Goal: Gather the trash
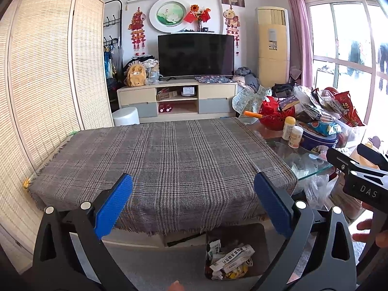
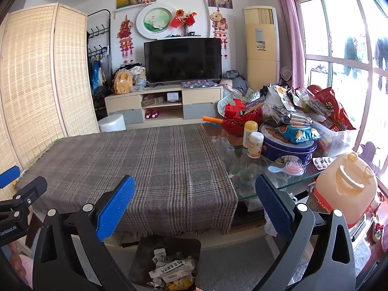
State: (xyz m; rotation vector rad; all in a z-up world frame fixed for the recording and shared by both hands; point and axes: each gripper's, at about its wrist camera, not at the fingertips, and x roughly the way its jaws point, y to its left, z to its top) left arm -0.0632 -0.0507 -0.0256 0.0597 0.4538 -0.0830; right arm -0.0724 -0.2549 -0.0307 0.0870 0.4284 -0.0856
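We judge the collecting nearly done: the bin [image 1: 236,252] at 6 o'clock holds crumpled wrappers [image 1: 230,258], and the plaid cloth [image 1: 165,160] lies bare. Our left gripper [image 1: 193,202] and right gripper [image 2: 195,203] both gape, holding nothing.

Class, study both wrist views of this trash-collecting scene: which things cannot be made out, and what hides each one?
1. Dark bin of crumpled cartons: right wrist view, its lower part is cut off by the frame edge; the carton print is too small to read.
2. Floor under the plaid grey tablecloth: left wrist view, the hanging cloth hides it.
3. Right gripper: left wrist view, its fingertips are cut off by the right edge.
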